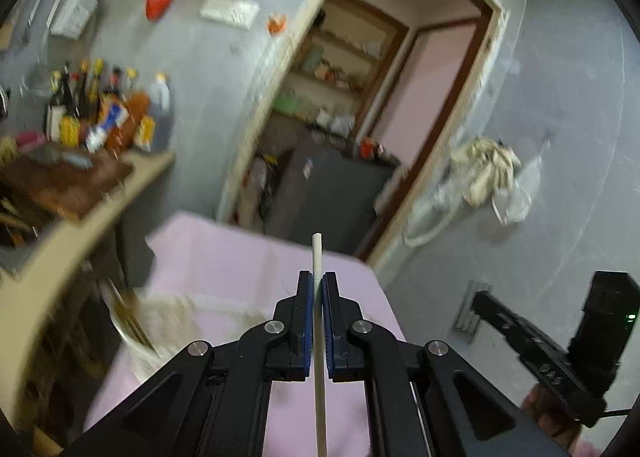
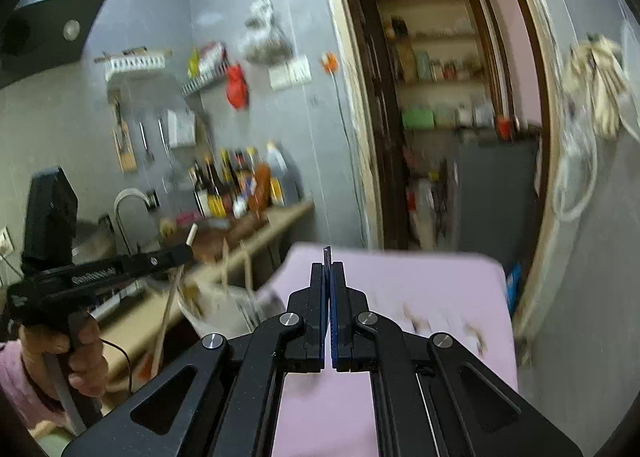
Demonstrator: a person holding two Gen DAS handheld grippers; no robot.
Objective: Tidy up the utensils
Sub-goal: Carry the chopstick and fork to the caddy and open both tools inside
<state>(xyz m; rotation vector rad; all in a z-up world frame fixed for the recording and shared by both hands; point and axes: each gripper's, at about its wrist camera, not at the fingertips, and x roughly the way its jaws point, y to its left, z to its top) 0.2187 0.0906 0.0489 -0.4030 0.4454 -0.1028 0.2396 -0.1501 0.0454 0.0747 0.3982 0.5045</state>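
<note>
Your left hand-held gripper [image 1: 319, 289] is pinching a slim, off-white chopstick-like stick [image 1: 317, 257], whose long axis runs straight along the fingers, tip forward. Your right hand-held gripper [image 2: 329, 269] is pressed together; a thin dark sliver shows at its tips, too small to identify. Beyond, on the pink-covered counter [image 1: 240, 257], the pale utensil holder with wooden sticks [image 1: 160, 321] lies down and left of the held stick, so your left hand looks nearer it.

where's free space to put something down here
The pink table looks bare from the white utensil holder at its left edge across to the doorway side. The counter is crowded with bottles and a board.
</note>
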